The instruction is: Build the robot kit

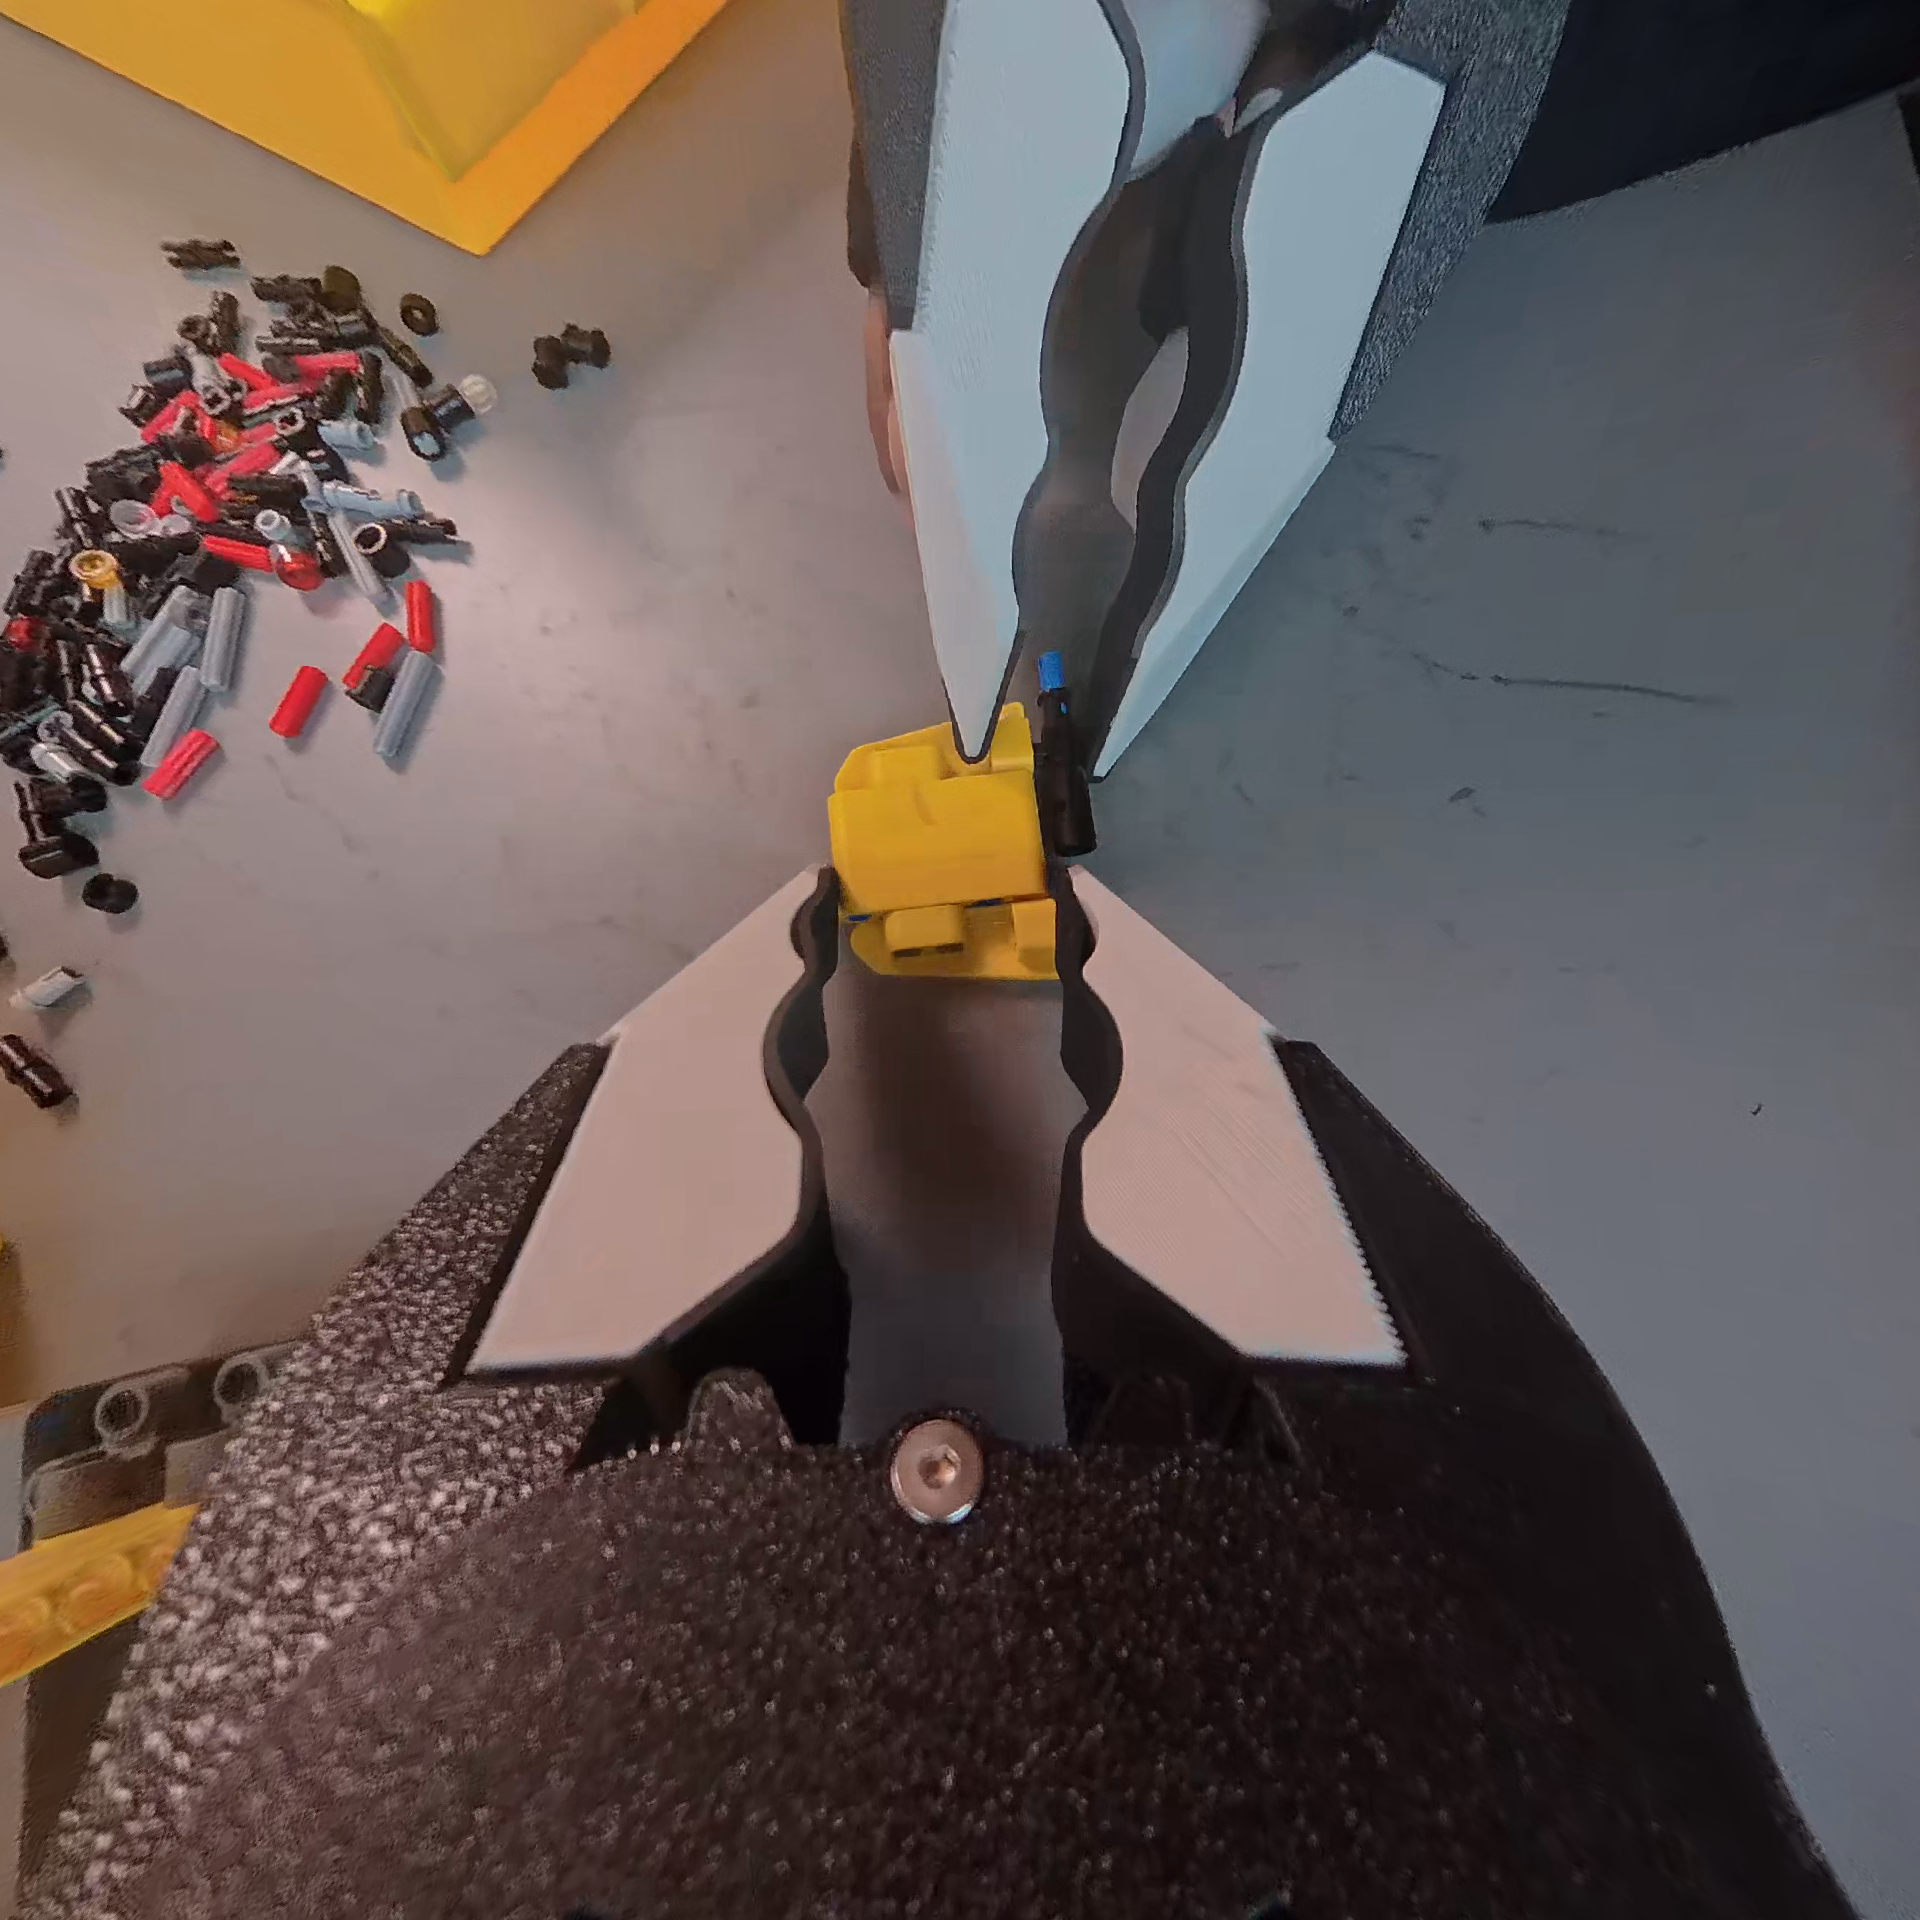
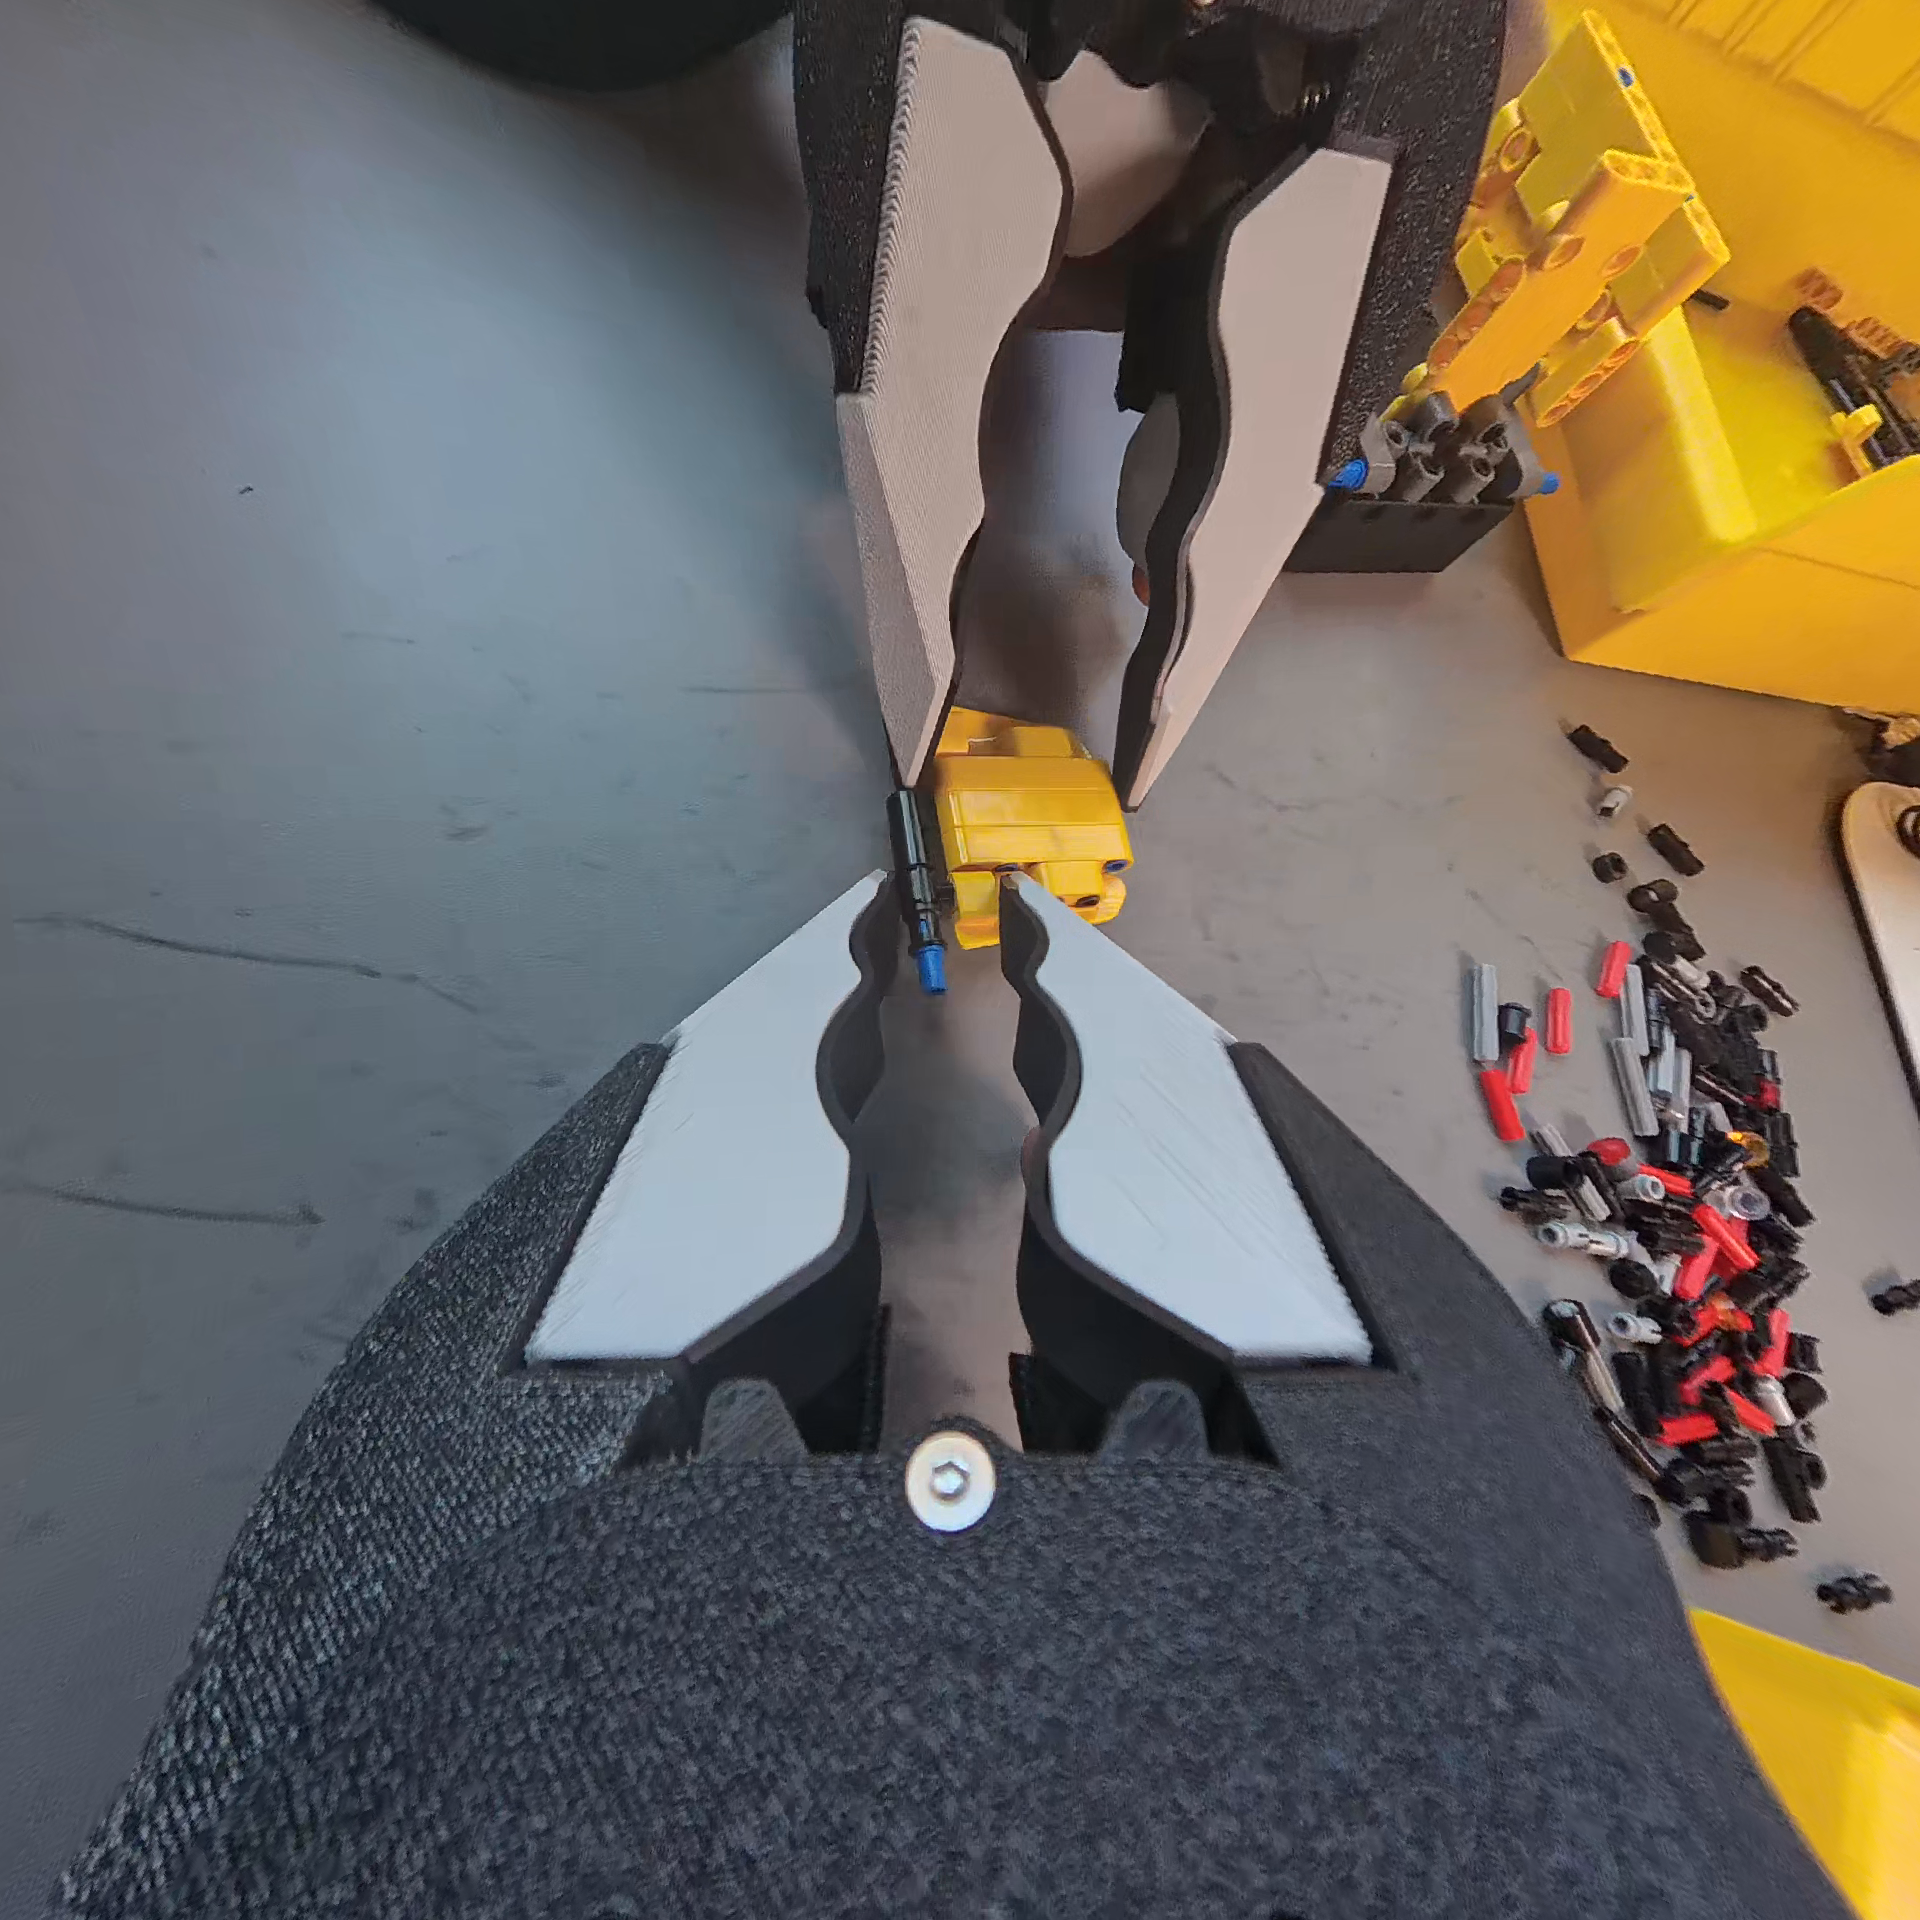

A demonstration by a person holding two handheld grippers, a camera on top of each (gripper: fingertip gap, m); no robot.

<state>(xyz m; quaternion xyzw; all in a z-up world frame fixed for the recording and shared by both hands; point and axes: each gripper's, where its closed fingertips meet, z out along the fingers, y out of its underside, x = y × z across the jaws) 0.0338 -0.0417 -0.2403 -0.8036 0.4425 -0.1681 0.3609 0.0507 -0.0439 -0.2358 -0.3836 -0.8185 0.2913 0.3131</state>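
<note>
Your left gripper (image 1: 948, 914) is clamped on the yellow block (image 1: 935, 842) in the middle of the left wrist view, with a jaw pressed on each side. It looks lifted off the grey table (image 1: 1558, 935), so you can work on it in the air.

Your right gripper (image 2: 951, 899) comes at it from the other side — its jaws sit close around the black pin (image 2: 916, 883) with the blue tip, though I cannot tell if they truly squeeze it. The pin lies along the left side of the block in the right wrist view, touching it, and one jaw tip rests against the block's front.

The pile of small parts (image 1: 197, 540) sits at the left of the left view, well apart. The yellow bin (image 2: 1714, 582) is at the upper right of the right view, with a yellow build (image 2: 1590, 260) on it.
</note>
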